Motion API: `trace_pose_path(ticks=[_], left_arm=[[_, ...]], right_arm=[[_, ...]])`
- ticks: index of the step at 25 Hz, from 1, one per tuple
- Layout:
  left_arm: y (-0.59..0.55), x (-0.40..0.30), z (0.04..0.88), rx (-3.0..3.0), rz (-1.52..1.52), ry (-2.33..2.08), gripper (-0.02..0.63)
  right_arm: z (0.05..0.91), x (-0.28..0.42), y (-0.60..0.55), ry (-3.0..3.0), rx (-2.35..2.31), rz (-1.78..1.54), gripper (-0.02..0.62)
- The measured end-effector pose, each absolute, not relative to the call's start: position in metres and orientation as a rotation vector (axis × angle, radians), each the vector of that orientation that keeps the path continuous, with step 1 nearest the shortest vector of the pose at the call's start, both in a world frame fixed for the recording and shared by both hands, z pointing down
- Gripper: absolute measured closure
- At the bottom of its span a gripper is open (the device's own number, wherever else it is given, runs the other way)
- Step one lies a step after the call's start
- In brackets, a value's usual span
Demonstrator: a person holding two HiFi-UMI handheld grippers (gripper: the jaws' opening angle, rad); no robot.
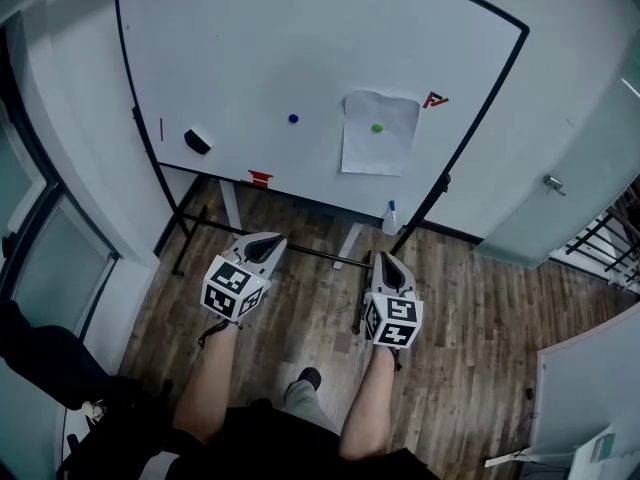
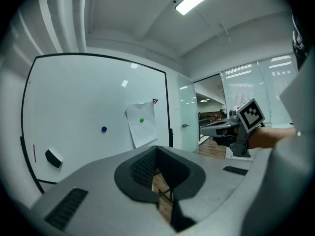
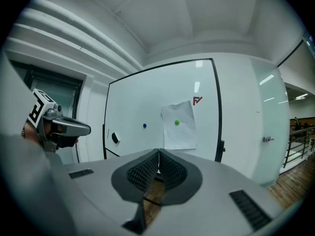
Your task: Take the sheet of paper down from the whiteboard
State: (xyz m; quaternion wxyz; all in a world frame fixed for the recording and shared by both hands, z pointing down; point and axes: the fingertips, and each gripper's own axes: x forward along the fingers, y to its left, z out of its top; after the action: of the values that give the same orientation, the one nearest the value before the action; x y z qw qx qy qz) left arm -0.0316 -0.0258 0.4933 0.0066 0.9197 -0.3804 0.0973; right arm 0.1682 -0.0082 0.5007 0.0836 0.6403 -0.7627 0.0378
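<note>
1. The whiteboard (image 1: 250, 58) stands on a black-framed stand over a wooden floor (image 1: 480, 308). The sheet of paper (image 1: 378, 153) hangs on it near the right edge, pinned at its top by a green magnet (image 1: 377, 127).
2. A blue magnet (image 1: 293, 119) sits near the board's middle and a black eraser (image 1: 198, 141) toward the left edge. A small red mark (image 1: 435, 99) is just right of the sheet's top corner.
3. An orange item (image 1: 260, 177) sits at the bottom edge, and a spray bottle (image 1: 390, 217) stands on the floor by the stand's right leg.
4. The stand's crossbar and legs lie low, between the person and the board.
5. The left gripper (image 1: 268, 240) and right gripper (image 1: 388, 261) are held side by side on bare outstretched forearms. They are well apart and short of the board, and point toward it almost level.
6. The left fingers (image 2: 142, 168) are pressed together with nothing between them. The right fingers (image 3: 145, 171) are likewise closed and empty.
</note>
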Motion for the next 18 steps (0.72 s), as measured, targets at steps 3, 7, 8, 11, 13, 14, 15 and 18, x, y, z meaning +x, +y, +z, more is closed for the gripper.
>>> trace_pose_path(ticks=[3,7,8,11,13,14,15,18], left_arm=[[-0.050,-0.018,0.497,2.868,0.316,-1.188,0.586],[-0.078,0.003,0.496,2.862,0.313,-1.182,0.588],[-0.083,0.007,0.496,2.861,0.313,-1.183,0.586],[-0.100,0.017,0.494,2.855,0.309,-1.202,0.586],[-0.111,0.023,0.492,2.849,0.299,-1.222,0.586],[-0.116,0.027,0.491,2.847,0.295,-1.230,0.586],[-0.120,0.031,0.490,2.847,0.293,-1.234,0.588],[-0.130,0.045,0.489,2.856,0.296,-1.238,0.586]], right_arm=[[0.504,0.181,-0.035,-2.271,1.898,0.117,0.571],[0.501,0.197,-0.067,-2.279,1.880,0.121,0.571],[0.500,0.201,-0.073,-2.283,1.874,0.118,0.571],[0.494,0.213,-0.093,-2.297,1.862,0.104,0.571],[0.491,0.221,-0.106,-2.304,1.851,0.087,0.571],[0.490,0.224,-0.112,-2.308,1.843,0.078,0.571],[0.490,0.227,-0.117,-2.312,1.833,0.071,0.571],[0.492,0.236,-0.131,-2.320,1.801,0.059,0.571]])
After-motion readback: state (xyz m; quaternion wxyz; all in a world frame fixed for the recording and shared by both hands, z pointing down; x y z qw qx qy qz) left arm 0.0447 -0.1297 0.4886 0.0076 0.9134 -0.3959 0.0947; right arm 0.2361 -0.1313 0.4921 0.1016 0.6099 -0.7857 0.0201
